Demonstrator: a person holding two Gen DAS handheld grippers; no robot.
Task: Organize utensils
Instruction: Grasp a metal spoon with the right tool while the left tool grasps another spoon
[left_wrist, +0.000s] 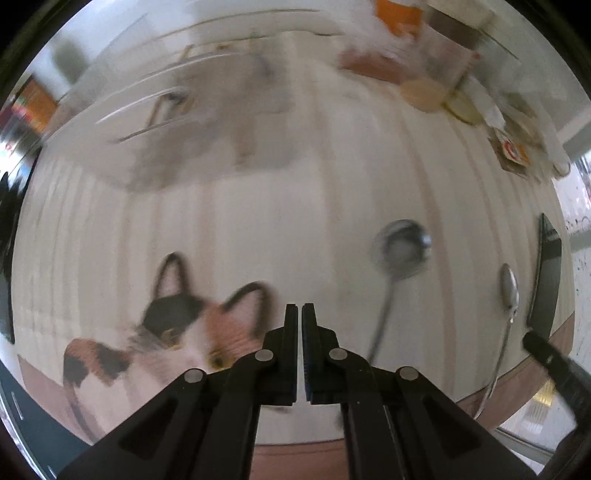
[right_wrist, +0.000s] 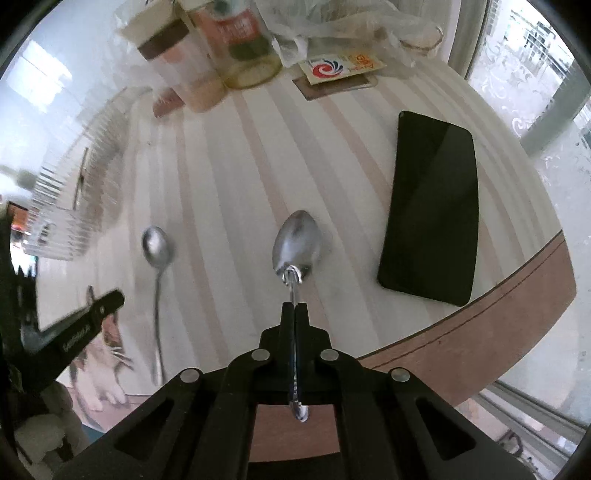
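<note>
My right gripper is shut on the handle of a metal spoon, whose bowl points forward over the striped table. The same spoon shows at the right of the left wrist view. A second spoon lies on the table to its left; in the left wrist view it lies right of my left gripper. My left gripper is shut and empty above the table; it shows at the left of the right wrist view. A clear utensil rack stands blurred at the back left.
A black phone lies on the table at the right near the rounded edge. Jars, a card and plastic wrap crowd the far side. A cat picture is on the table near the front edge.
</note>
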